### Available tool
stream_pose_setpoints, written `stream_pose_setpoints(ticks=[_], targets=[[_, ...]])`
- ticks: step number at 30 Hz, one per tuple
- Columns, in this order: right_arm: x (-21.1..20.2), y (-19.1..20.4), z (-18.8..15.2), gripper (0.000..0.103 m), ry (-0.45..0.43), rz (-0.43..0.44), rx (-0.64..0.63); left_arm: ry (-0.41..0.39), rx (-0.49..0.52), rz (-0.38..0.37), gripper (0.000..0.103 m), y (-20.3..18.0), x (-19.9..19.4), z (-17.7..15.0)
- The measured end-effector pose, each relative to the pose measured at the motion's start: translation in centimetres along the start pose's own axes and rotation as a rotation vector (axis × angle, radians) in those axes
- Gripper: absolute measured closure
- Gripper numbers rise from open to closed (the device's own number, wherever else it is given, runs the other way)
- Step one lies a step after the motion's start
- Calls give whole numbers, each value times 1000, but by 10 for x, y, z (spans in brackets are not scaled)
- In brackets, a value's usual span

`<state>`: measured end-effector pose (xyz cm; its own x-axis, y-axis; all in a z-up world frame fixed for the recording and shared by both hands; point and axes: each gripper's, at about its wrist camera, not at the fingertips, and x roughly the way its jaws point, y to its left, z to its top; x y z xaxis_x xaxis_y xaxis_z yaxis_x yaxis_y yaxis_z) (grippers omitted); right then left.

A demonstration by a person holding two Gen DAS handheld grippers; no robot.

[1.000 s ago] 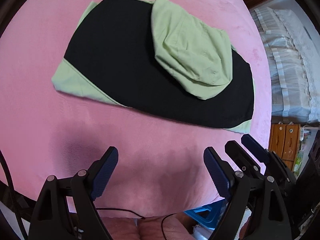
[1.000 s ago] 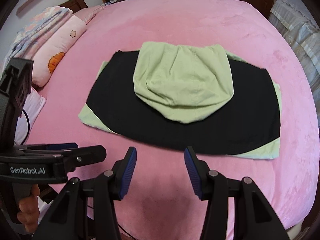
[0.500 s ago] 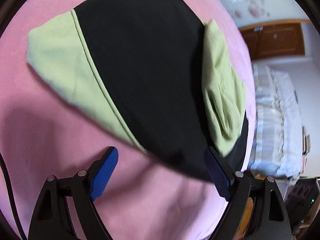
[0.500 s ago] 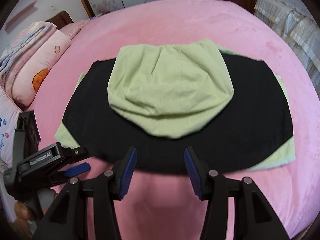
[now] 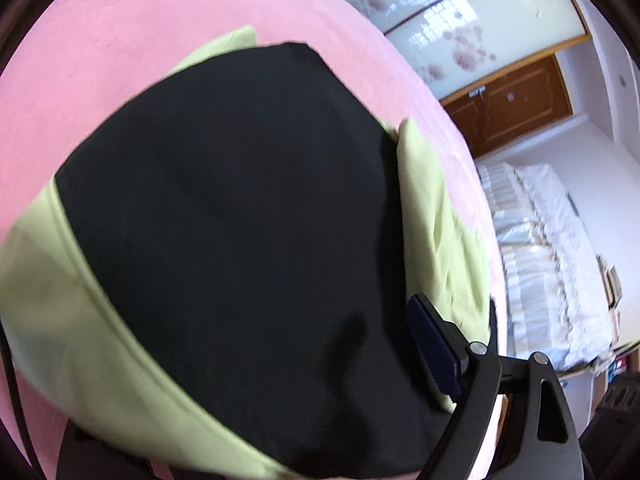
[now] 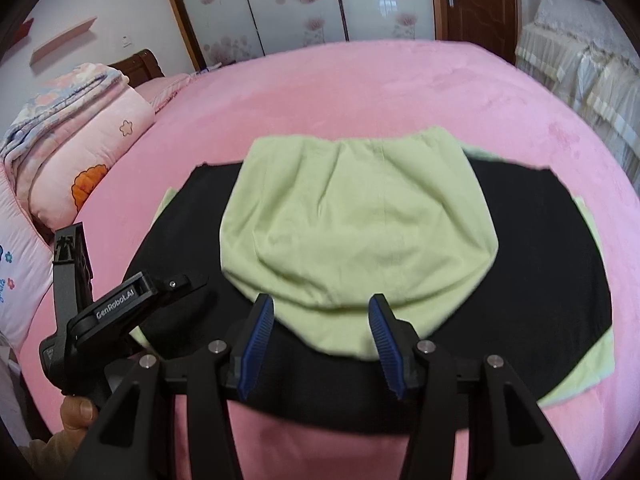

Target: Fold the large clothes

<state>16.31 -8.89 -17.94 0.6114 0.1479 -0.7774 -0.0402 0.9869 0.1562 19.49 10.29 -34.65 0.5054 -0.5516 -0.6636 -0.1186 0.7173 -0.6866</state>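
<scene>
A black and light-green hooded garment lies folded on the pink bed, its green hood spread on top. My right gripper is open, its blue pads over the hood's near edge and the black panel. My left gripper is at the garment's near left corner. In the left wrist view the black cloth and its green band fill the frame. Only the right finger shows there; the cloth hides the left one.
Folded pink quilts and pillows are stacked at the bed's left side by the headboard. A white lace-covered piece of furniture stands to the right. Sliding wardrobe doors and a brown door line the far wall.
Both grippers have moved forward onto the garment. The left has gone low over the near left corner, so cloth now covers its left finger. The right now reaches the hood's near edge.
</scene>
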Motion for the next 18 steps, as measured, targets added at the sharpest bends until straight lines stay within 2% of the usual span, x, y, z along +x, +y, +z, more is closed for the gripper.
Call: stream_pose_setpoints(ticks=[4, 5, 6, 8, 10, 13, 14, 16, 18], targets=[[8, 2, 17, 56, -59, -58, -23, -27, -47, -2, 28, -6, 0, 9], [10, 2, 21, 57, -73, -66, -24, -38, -51, 7, 39, -7, -2, 10], [12, 2, 23, 60, -85, -80, -28, -44, -48, 17, 45, -8, -4, 11], [20, 4, 27, 68, -101, -117, -54, -49, -46, 51, 76, -6, -6, 13], [33, 7, 26, 83, -94, -150, -87, -46, -58, 62, 91, 2, -10, 13], [58, 10, 15, 91, -34, -169, -108, -49, -21, 63, 94, 2, -15, 12], [65, 10, 8, 92, -8, -163, -106, -68, 44, 96, 95, -8, -16, 10], [81, 9, -6, 95, 72, -141, -95, -104, 120, 117, 96, -14, -28, 9], [83, 8, -17, 95, 55, -141, -96, -147, 211, 119, 97, -38, -34, 6]])
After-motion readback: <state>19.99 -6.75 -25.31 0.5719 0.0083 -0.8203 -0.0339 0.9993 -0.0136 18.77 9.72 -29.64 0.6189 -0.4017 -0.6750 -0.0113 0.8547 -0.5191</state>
